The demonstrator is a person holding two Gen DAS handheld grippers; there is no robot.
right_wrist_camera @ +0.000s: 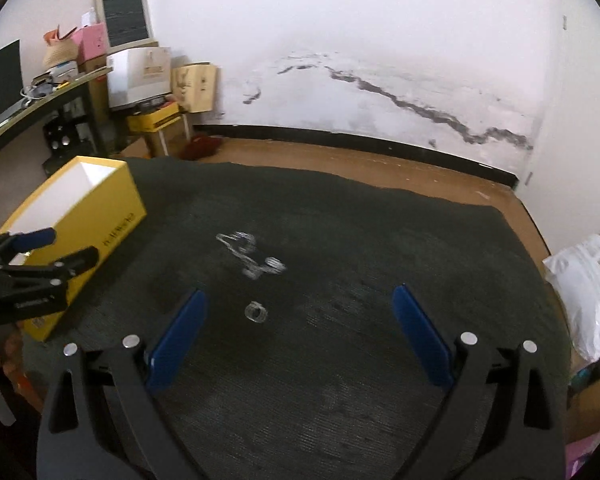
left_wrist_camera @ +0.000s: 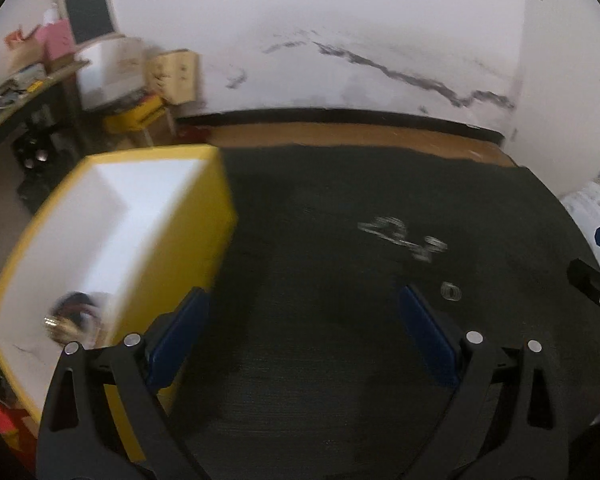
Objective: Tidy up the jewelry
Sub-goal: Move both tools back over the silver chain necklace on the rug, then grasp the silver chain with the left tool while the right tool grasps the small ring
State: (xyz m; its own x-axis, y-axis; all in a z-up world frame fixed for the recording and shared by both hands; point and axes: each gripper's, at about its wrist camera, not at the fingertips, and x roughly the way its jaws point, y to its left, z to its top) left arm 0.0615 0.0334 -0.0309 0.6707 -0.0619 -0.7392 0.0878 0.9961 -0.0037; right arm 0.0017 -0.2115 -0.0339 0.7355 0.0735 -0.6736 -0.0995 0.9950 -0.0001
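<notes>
A yellow box [left_wrist_camera: 188, 240] with a white inside stands at the left of the dark cloth [left_wrist_camera: 320, 340]; blurred dark and gold jewelry [left_wrist_camera: 74, 316] lies in its near corner. A silver chain [left_wrist_camera: 400, 234] and a small silver ring [left_wrist_camera: 451, 292] lie on the cloth to the right. My left gripper [left_wrist_camera: 304, 300] is open, its left finger beside the box wall. In the right wrist view the box [right_wrist_camera: 100, 216] is far left, the chain [right_wrist_camera: 250, 254] and ring [right_wrist_camera: 256, 312] lie ahead, and my right gripper [right_wrist_camera: 300, 300] is open just behind the ring.
Bare wooden table [right_wrist_camera: 380, 164] runs behind the cloth to a cracked white wall. A cluttered desk and stacked boxes [right_wrist_camera: 140, 72] fill the far left. A white plastic bag [right_wrist_camera: 592, 280] lies at the right edge. The left gripper [right_wrist_camera: 40, 260] shows beside the box.
</notes>
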